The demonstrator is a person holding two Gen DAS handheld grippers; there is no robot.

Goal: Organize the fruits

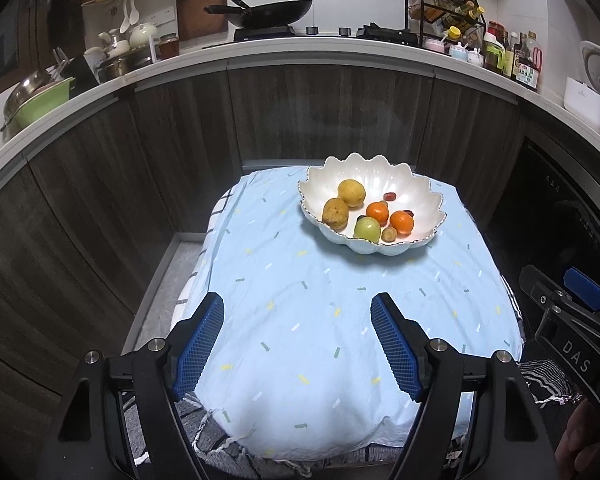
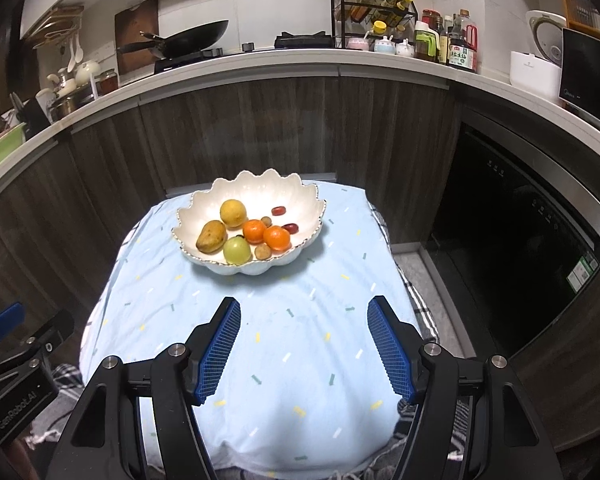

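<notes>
One scalloped white bowl at far end of bench, on light blue cloth; inside: two oranges, one mango, one yellow round fruit, one green fruit, few small ones. Left gripper wide, empty; right gripper wide, empty. Kitchen: wok on counter behind

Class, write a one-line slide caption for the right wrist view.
Open right gripper hovers over a blue tablecloth, facing a scalloped white bowl of fruit.

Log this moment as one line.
left gripper open, empty | right gripper open, empty | fruits in bowl | cloth bare
</notes>
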